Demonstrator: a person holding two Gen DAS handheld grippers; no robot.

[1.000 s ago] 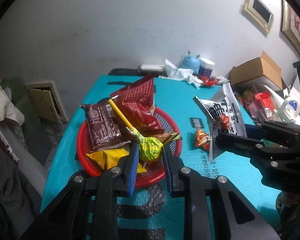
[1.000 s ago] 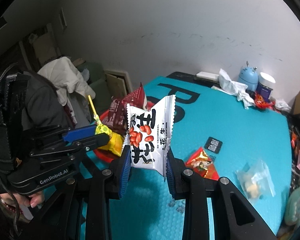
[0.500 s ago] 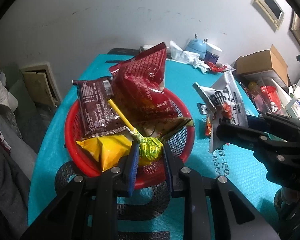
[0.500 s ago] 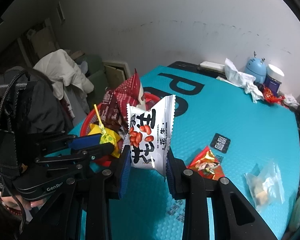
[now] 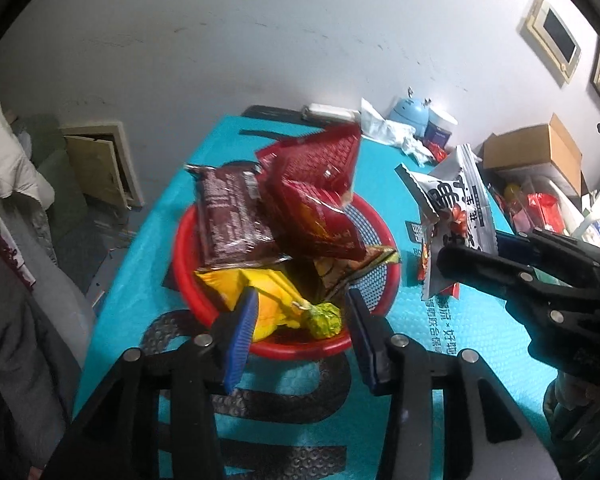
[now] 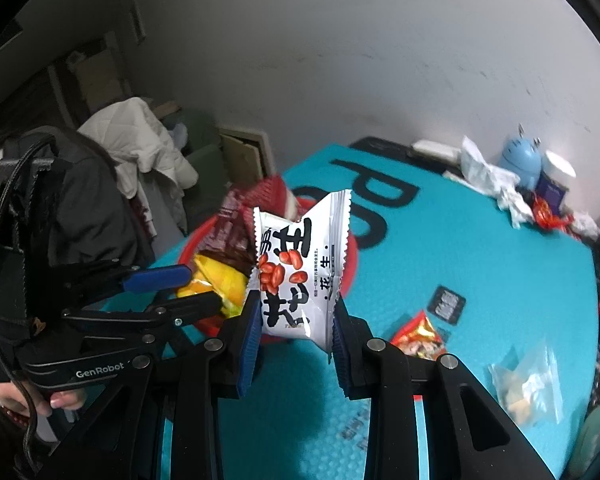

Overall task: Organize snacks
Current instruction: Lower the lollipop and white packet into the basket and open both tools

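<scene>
A red mesh basket [image 5: 374, 280] on the teal table holds a brown packet [image 5: 230, 216], red packets [image 5: 320, 200] and a yellow packet [image 5: 236, 284]. A green-wrapped lollipop [image 5: 324, 318] with a yellow stick lies in the basket's near side. My left gripper [image 5: 300, 312] hovers over it, its jaws opening, pads clear of the candy. My right gripper [image 6: 296, 320] is shut on a white peanut packet [image 6: 300, 264], held up just right of the basket [image 6: 352, 264]; that packet [image 5: 456, 216] also shows in the left wrist view.
On the table to the right lie a small red-orange packet [image 6: 418, 338], a black card [image 6: 446, 304] and a clear bag [image 6: 528, 384]. A blue gadget [image 5: 410, 114], a jar, crumpled paper and a cardboard box [image 5: 532, 152] crowd the far edge. A person's hand [image 6: 36, 396] holds the left gripper.
The left gripper's jaws have spread apart and the lollipop has dropped from them into the basket, which looks closer now. The right gripper still holds the peanut packet in about the same place.
</scene>
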